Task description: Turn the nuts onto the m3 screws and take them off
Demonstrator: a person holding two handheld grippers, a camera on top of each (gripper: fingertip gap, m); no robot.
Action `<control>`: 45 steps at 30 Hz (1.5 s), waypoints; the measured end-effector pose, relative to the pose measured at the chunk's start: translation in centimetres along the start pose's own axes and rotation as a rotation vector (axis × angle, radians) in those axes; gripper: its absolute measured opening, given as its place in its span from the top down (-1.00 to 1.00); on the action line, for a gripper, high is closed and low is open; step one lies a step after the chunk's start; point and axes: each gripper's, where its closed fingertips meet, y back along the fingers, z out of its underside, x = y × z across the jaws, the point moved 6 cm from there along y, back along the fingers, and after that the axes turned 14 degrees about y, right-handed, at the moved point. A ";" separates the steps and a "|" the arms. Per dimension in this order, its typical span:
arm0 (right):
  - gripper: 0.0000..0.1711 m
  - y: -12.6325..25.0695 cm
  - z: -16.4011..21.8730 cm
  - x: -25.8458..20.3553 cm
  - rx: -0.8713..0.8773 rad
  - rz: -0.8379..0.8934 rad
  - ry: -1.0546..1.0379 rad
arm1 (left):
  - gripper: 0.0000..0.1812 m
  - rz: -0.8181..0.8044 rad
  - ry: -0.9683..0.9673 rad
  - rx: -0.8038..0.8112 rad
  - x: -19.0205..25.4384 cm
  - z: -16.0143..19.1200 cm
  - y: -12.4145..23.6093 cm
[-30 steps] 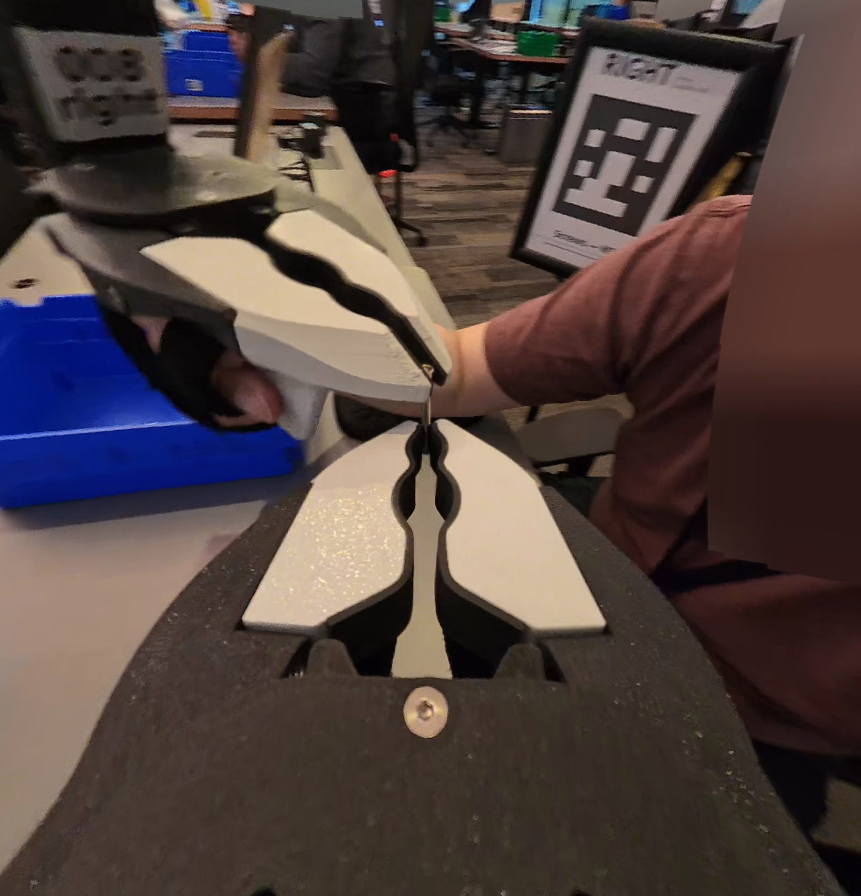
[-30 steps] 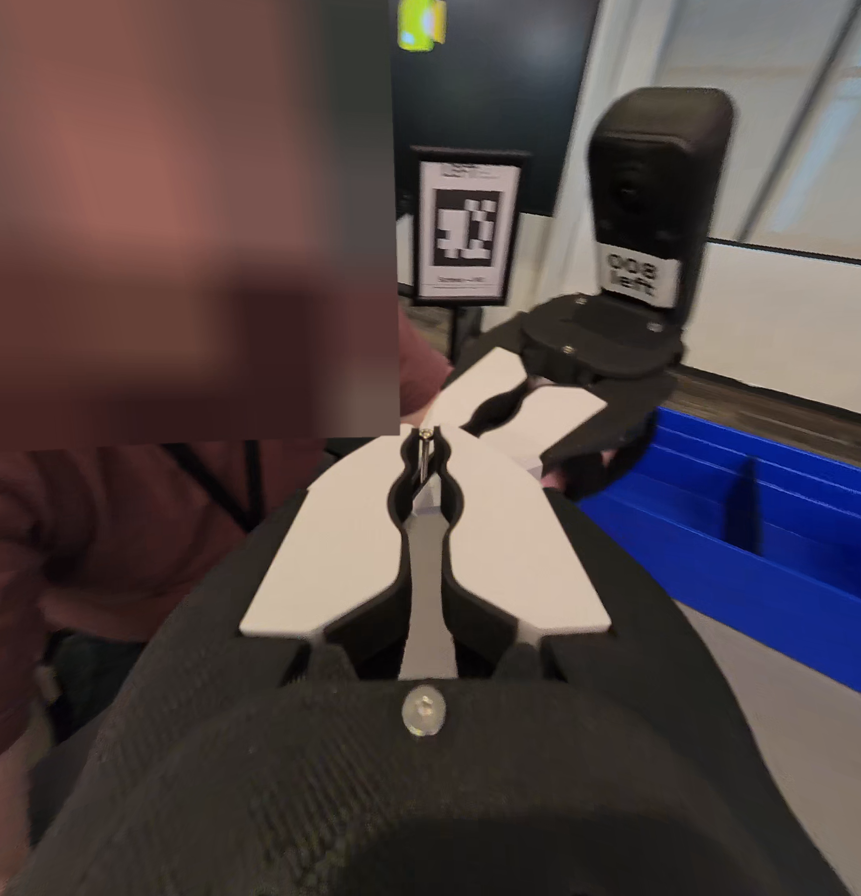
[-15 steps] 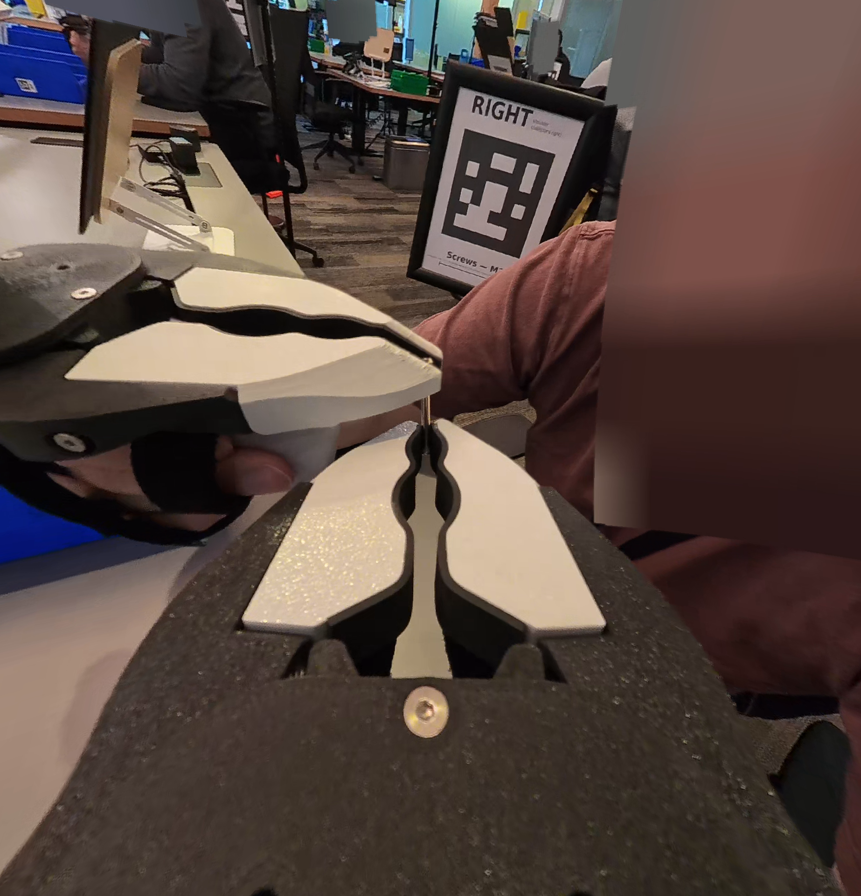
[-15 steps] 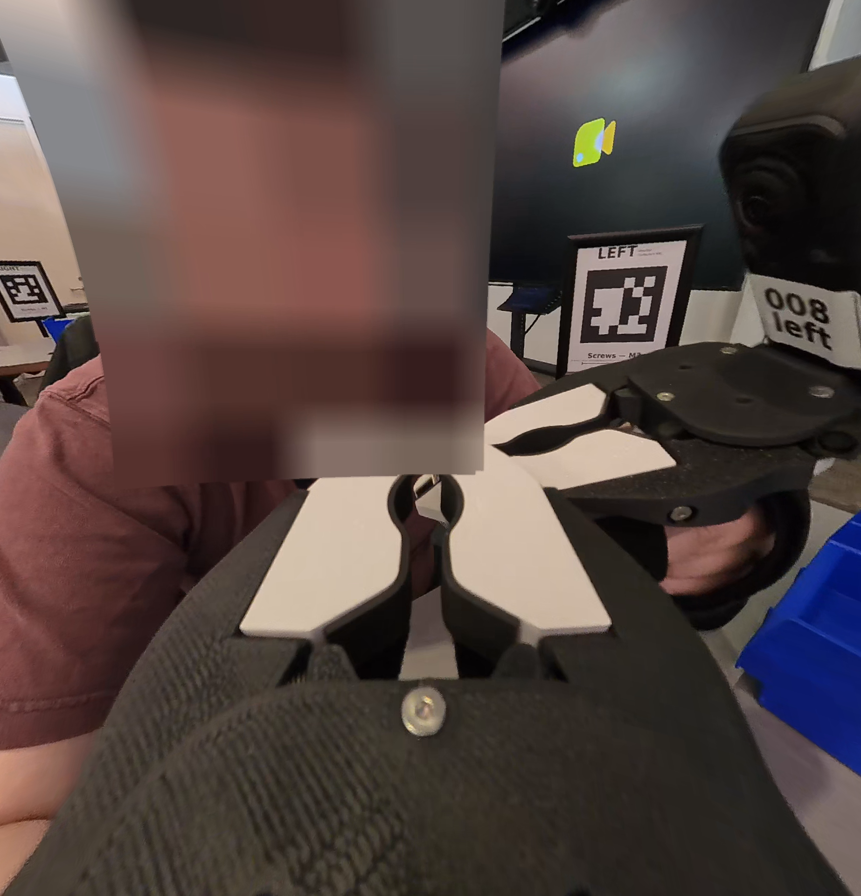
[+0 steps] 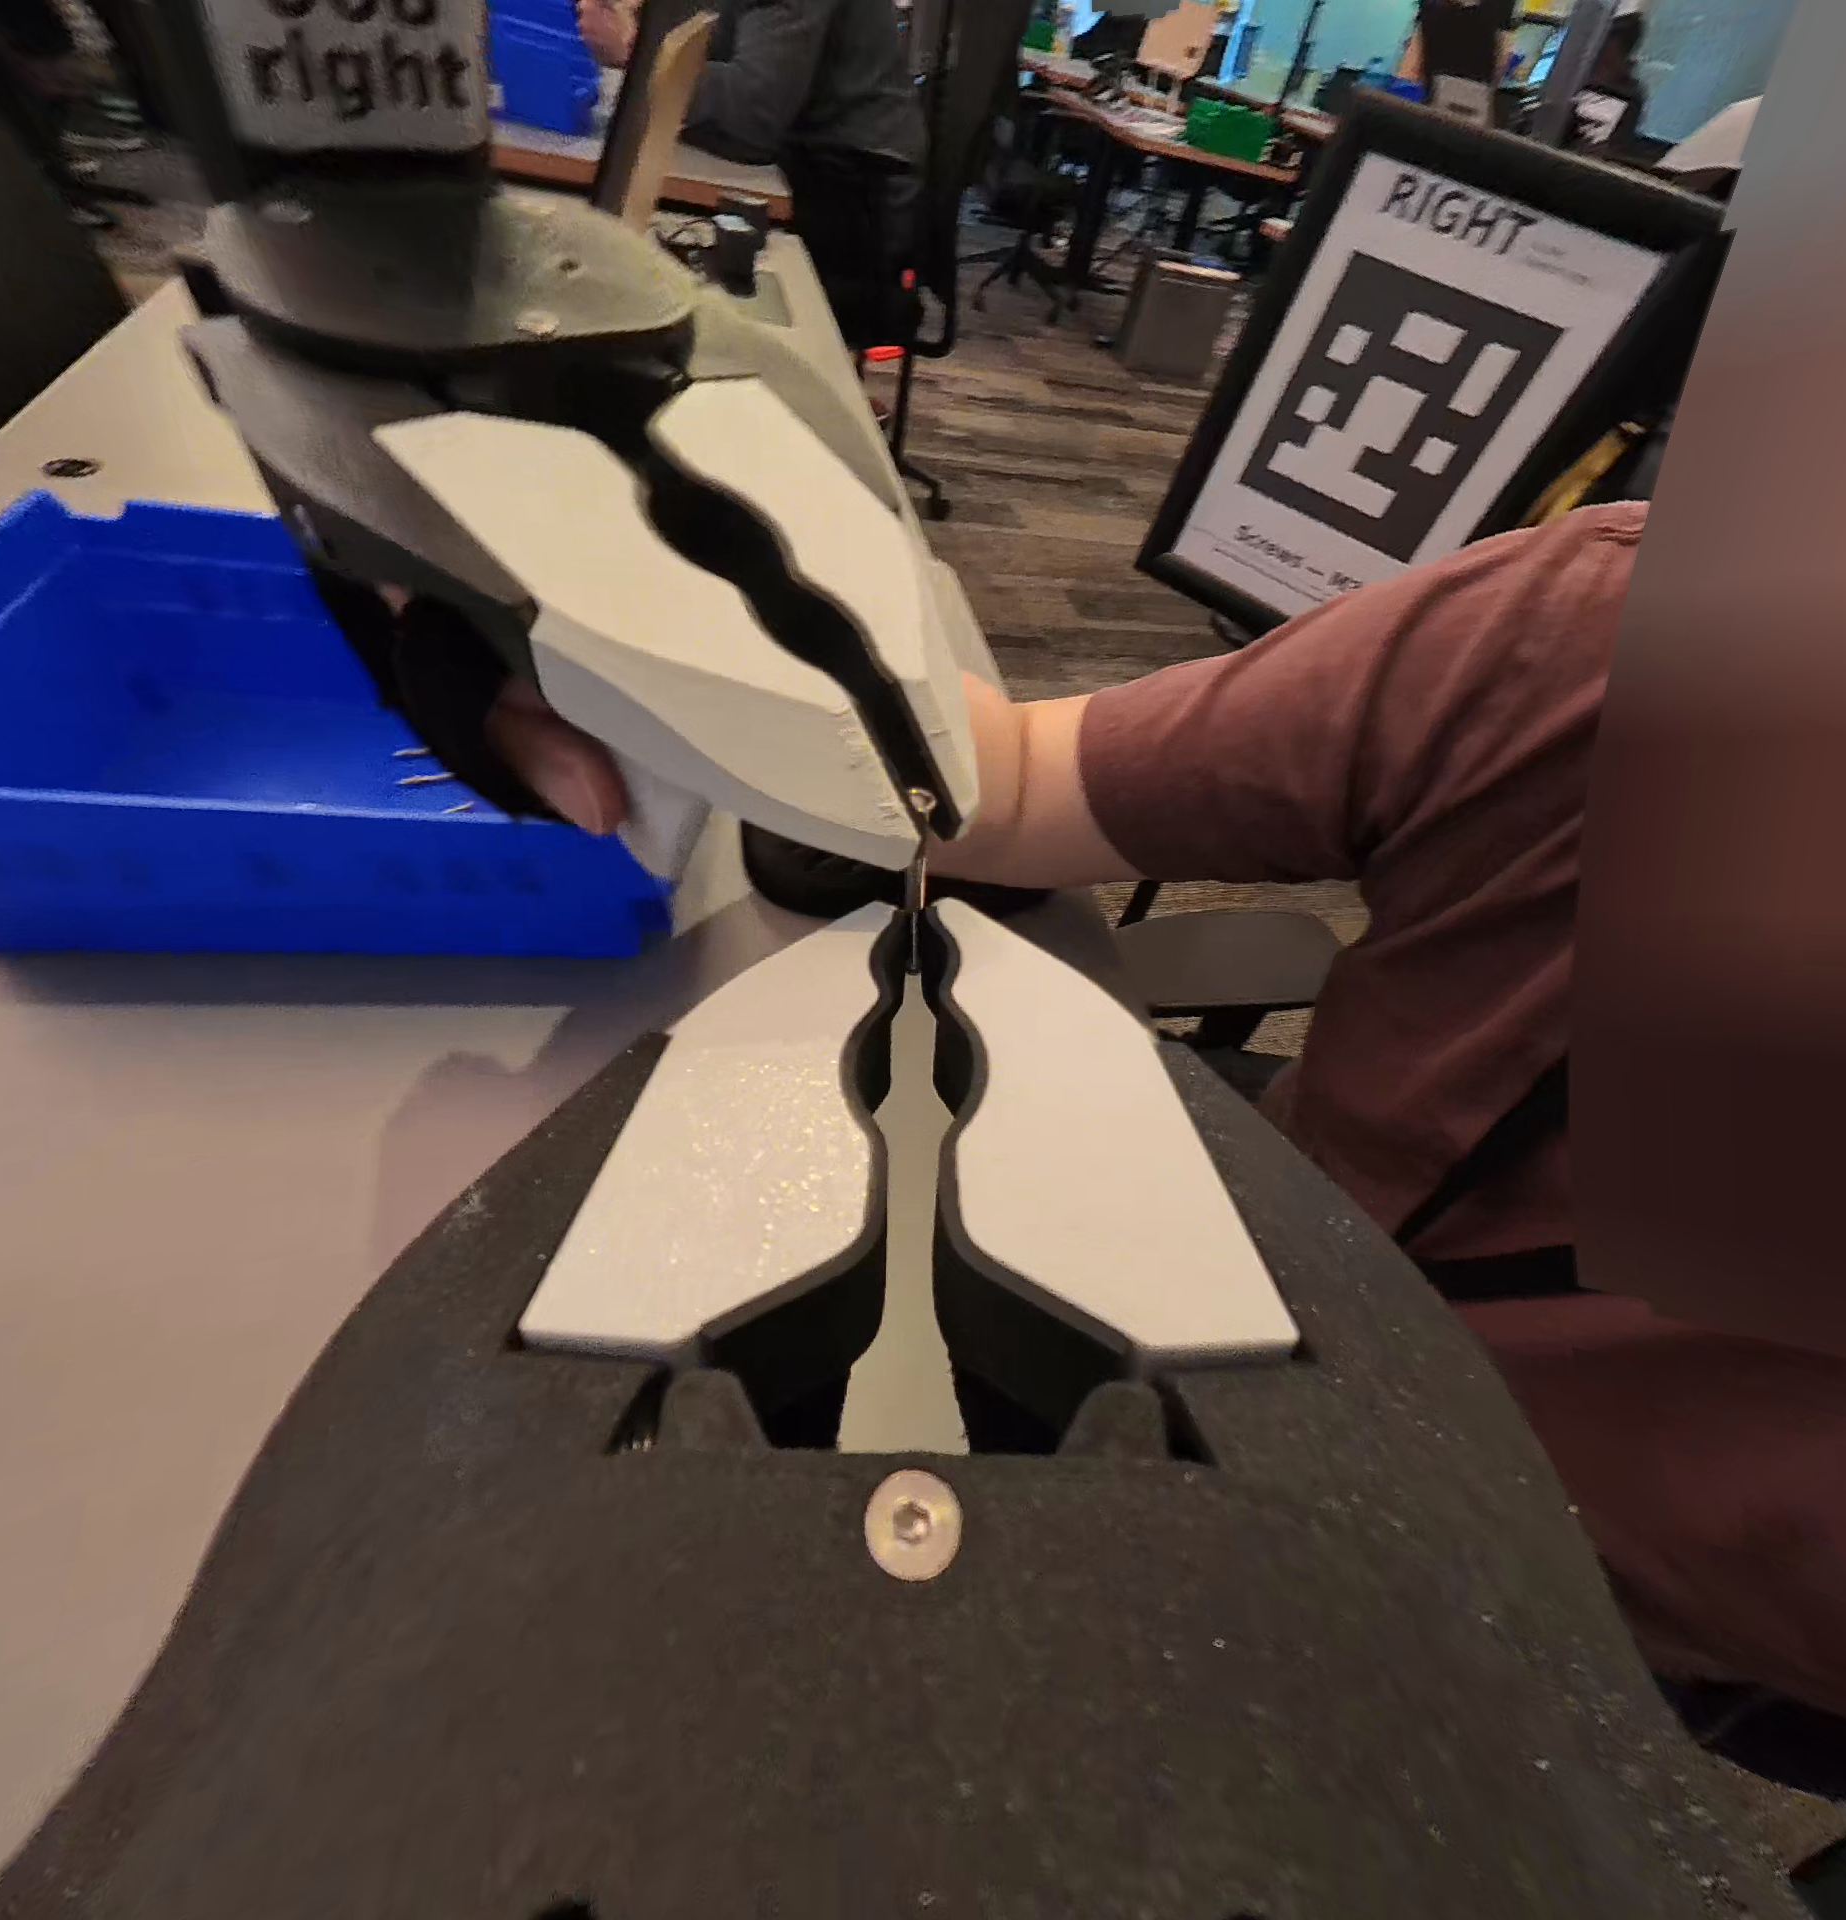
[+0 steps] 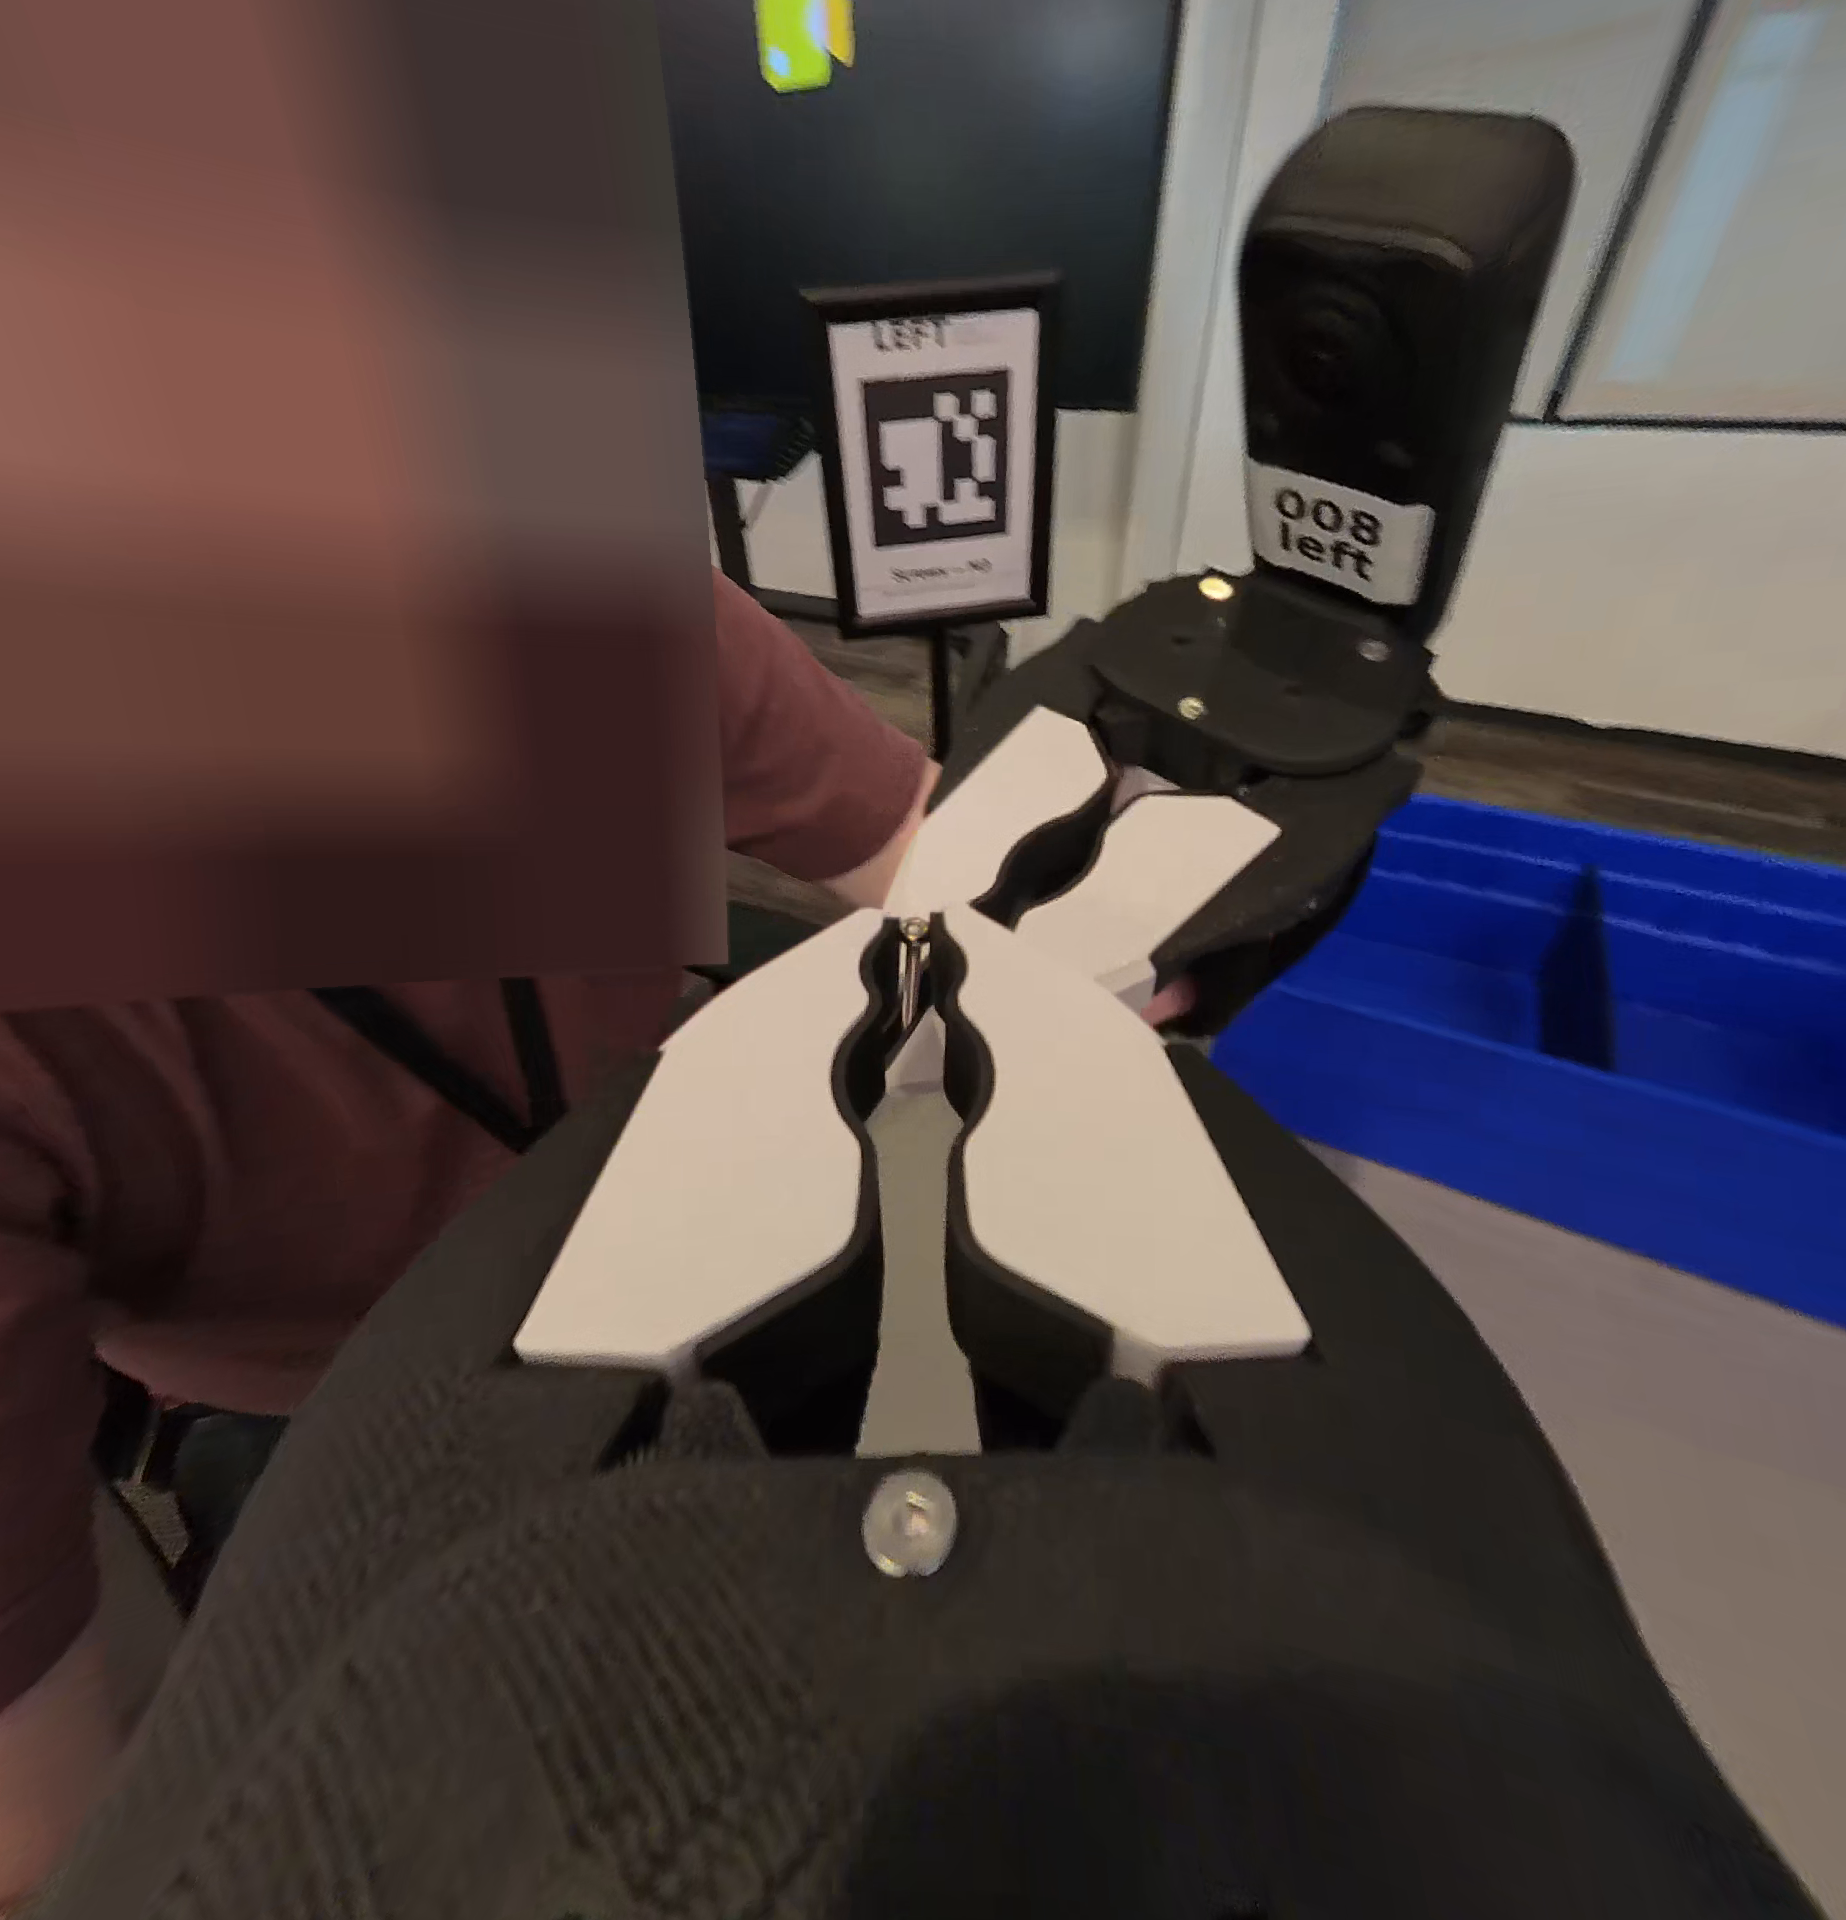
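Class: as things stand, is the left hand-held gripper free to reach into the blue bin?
Probably not: the left hand-held gripper is shut on the screw, whose other end the right hand-held gripper pinches. The blue bin is open but apart from both.

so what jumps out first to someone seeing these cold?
Two white-fingered grippers meeting tip to tip mid-frame: the right gripper and left gripper share one thin screw in the air. Next, the blue bin on the table at left.
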 end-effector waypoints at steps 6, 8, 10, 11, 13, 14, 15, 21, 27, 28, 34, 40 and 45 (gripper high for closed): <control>0.93 0.9 0.3 2.1 -0.085 0.221 -0.087 | 0.98 -0.250 0.004 0.054 -2.0 -0.6 1.5; 0.93 1.1 0.4 3.0 -0.086 0.307 -0.143 | 0.98 -0.339 0.004 0.079 -2.6 -0.9 2.3; 0.93 1.2 0.5 3.9 -0.071 0.394 -0.223 | 0.98 -0.429 0.004 0.108 -3.3 -1.1 2.9; 0.93 1.2 0.6 4.2 -0.066 0.431 -0.253 | 0.98 -0.462 0.000 0.115 -3.5 -1.2 3.1; 0.93 1.2 0.6 4.6 -0.066 0.504 -0.290 | 0.98 -0.522 0.022 0.135 -3.9 -1.3 3.5; 0.93 1.3 0.7 4.8 -0.086 0.549 -0.286 | 0.98 -0.564 0.016 0.135 -4.1 -1.3 3.6; 0.93 1.3 0.8 4.9 -0.118 0.592 -0.269 | 0.98 -0.602 0.005 0.132 -4.3 -1.2 3.7; 0.93 0.8 0.6 5.1 -0.193 0.773 -0.229 | 0.98 -0.726 -0.018 0.143 -4.6 -1.3 4.0; 0.63 0.7 -0.9 4.2 -0.166 0.646 -0.026 | 0.98 -0.624 -0.022 0.189 -3.7 -1.8 4.1; 0.60 1.0 -1.2 4.0 -0.155 0.645 0.017 | 0.98 -0.595 -0.024 0.197 -3.5 -1.9 4.1; 0.76 1.3 -1.6 3.2 -0.060 0.501 0.070 | 0.98 -0.439 -0.055 0.222 -1.9 -2.2 3.3; 0.86 1.3 -2.0 2.7 -0.012 0.446 0.101 | 0.98 -0.386 -0.044 0.226 -1.4 -2.3 3.0; 0.90 1.3 -1.9 2.6 -0.009 0.427 0.085 | 0.98 -0.377 -0.044 0.218 -1.3 -2.2 2.8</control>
